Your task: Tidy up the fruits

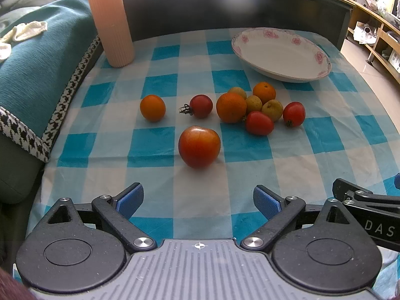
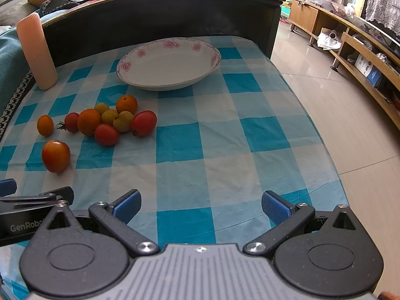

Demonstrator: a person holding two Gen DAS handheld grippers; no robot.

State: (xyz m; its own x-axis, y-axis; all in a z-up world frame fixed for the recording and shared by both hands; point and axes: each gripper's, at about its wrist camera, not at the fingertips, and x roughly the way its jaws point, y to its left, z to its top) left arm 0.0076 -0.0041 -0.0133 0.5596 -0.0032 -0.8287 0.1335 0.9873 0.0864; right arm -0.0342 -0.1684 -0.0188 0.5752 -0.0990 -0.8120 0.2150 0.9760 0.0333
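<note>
Several small fruits lie on the blue-checked tablecloth (image 1: 155, 150): a large red-orange tomato (image 1: 199, 146) nearest me, a lone small orange (image 1: 152, 107), a stemmed cherry tomato (image 1: 200, 106), and a cluster of oranges, yellow-green fruits and red tomatoes (image 1: 260, 107). A white floral-rimmed dish (image 1: 281, 54) stands empty behind them. My left gripper (image 1: 198, 201) is open, just short of the large tomato. In the right wrist view the fruit cluster (image 2: 110, 121) sits left, the dish (image 2: 168, 62) ahead. My right gripper (image 2: 201, 207) is open over bare cloth.
A tall ribbed peach cylinder (image 1: 110, 20) stands at the back left. A dark raised board (image 1: 225, 5) borders the table's far side. A teal blanket (image 1: 37, 57) drapes on the left. The table's right edge (image 2: 312, 115) drops to a tiled floor with low wooden shelves (image 2: 355, 45).
</note>
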